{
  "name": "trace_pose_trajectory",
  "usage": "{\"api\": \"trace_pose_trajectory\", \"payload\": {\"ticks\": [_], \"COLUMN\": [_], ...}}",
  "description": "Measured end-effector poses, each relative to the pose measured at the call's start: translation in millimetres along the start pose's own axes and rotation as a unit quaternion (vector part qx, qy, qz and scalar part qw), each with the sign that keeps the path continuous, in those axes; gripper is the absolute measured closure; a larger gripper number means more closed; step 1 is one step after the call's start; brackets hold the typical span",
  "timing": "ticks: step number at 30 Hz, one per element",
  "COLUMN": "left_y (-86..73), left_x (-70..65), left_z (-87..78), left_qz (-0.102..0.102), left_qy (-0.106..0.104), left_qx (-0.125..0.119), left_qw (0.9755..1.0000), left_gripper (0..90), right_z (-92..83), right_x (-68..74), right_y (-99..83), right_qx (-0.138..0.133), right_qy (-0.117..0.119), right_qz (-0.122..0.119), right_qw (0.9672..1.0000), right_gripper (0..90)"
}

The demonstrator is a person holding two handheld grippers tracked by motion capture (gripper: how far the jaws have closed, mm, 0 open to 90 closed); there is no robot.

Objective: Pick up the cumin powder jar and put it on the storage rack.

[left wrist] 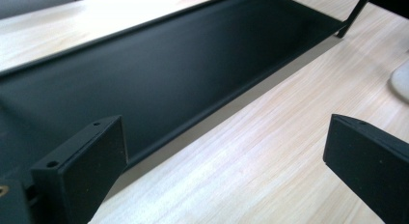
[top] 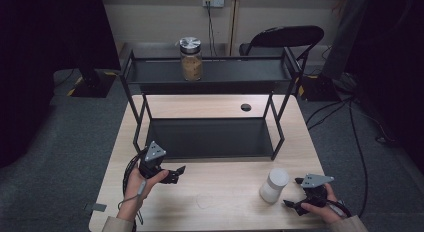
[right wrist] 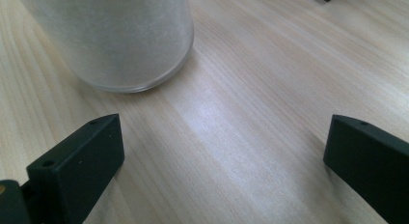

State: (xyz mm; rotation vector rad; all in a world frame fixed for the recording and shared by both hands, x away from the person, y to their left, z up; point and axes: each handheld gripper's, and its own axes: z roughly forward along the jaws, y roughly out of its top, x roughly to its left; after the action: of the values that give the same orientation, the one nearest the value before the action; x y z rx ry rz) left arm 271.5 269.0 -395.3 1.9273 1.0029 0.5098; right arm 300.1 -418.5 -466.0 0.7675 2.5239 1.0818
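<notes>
White jar upright on tabletop, long axis vertical. Left tool and right tool both spread wide, empty.

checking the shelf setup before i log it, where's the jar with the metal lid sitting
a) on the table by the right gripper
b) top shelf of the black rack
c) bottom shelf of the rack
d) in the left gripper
b: the jar with the metal lid stands upright on the top shelf of the black rack; the bottom shelf is bare, and both grippers are open and hold nothing.
</notes>
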Motion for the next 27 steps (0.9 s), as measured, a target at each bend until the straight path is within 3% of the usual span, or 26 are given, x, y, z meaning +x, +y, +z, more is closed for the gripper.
{"api": "trace_pose_trajectory", "payload": {"ticks": [27], "left_y": [-37.4], "left_x": [2.6], "left_z": [15.2], "left_qz": [-0.010], "left_qy": [-0.004], "left_qx": [0.030], "left_qw": [0.9995], "left_gripper": [1.0], "right_z": [0.0], "right_x": [0.2], "right_y": [0.0], "right_qx": [0.000], "right_qy": [0.000], "right_qz": [0.000], "right_qw": [1.0000], "right_gripper": [0.0]}}
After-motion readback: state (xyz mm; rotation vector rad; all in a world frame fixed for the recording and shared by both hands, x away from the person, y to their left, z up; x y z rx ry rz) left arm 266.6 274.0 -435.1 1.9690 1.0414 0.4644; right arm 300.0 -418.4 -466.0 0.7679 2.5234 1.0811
